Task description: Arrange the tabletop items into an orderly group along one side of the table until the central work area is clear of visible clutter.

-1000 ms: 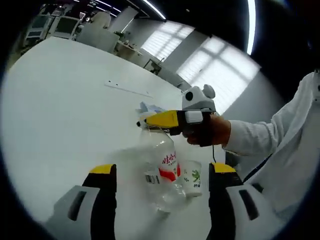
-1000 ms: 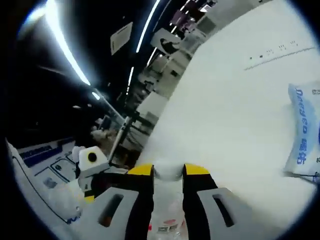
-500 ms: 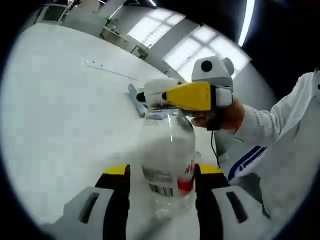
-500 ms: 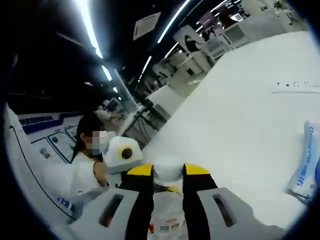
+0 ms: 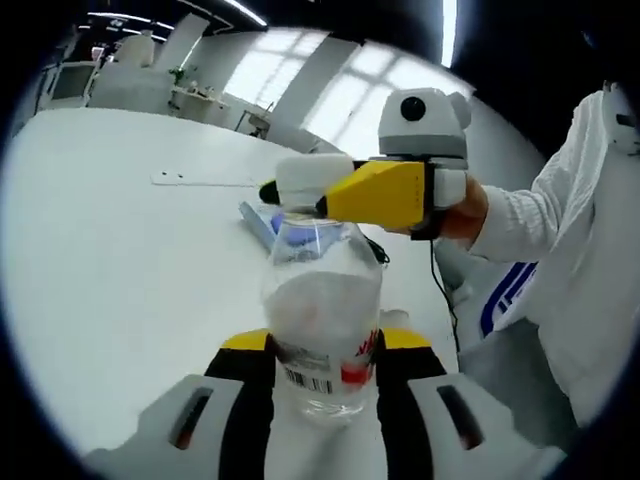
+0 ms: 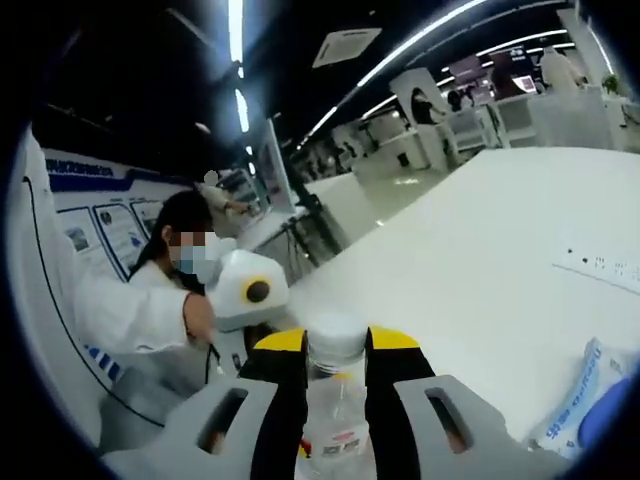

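Clear bottle [image 5: 322, 320] stands upright between your left tool [image 5: 322, 345] jaws, gripped at the body; contents not readable. Your right tool [image 6: 335, 345] clamps its white cap [image 6: 336, 338]. Blue-white packet [image 5: 262, 217] lies behind, at 11 o'clock. White table [image 5: 110, 260] is open from 9 to 12, far edge distant.

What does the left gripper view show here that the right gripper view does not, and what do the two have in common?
Left gripper view alone: the right gripper seen from the side, closed on the bottle cap, the hand holding it, and the bottle's barcode label.

Right gripper view alone: a second person behind the table and the wall posters.

Shared: the clear plastic bottle, held low on its body by the left gripper and at its neck by the right; the white table; and a blue-and-white packet.
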Motion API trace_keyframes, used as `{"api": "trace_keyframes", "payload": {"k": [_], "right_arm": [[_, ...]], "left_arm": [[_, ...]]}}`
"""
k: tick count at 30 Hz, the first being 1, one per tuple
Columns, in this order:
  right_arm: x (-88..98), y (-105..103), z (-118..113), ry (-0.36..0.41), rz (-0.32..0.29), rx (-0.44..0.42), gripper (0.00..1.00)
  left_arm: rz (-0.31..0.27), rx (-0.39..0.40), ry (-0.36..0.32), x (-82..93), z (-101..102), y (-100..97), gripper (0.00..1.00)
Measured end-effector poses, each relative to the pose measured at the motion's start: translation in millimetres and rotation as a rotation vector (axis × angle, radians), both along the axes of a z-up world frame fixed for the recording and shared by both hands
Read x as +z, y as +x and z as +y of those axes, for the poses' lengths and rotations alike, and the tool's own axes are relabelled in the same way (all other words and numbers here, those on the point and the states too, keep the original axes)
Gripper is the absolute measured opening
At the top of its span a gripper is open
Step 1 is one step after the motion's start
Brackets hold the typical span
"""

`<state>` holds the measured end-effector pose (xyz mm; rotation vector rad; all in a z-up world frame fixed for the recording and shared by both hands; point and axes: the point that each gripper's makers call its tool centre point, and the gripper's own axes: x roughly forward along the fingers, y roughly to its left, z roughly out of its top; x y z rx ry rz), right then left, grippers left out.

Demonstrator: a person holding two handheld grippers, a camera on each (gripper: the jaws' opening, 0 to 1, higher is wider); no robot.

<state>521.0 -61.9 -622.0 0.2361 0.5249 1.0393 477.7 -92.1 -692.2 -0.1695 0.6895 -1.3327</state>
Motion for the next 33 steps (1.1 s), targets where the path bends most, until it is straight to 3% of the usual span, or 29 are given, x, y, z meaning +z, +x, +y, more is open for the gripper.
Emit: {"api": "trace_keyframes", "payload": {"k": [9,11,17,25,33], "right_arm": [[18.7,8,-14,-0.048,-0.14,-0.008,0.18],[24.1,13,-18,-0.07,-0.197,-0.005,0.18],[29.9,28,-28,-0.124,-0.289,-0.007,0.18],[34.1,50,-35,-0.186,-0.378,-0.014,0.19],[34.7,66,-40,-0.246,-0.448,-0.013,0.19]], "left_arm": [[-0.119,-0.018,-0.012,11.9,-14,20.1,0.37],[-0.191,-0.01,-0.009,15.8,-17,31.2,0.37],[-0.275,-0.005,-0.01,19.4,-25,56.9,0.37],[-0.345,-0.003,0.01,23.2,-33,89.2,0.37],[-0.387,-0.009,0.014,24.9,-41,107.8,0.37]]}}
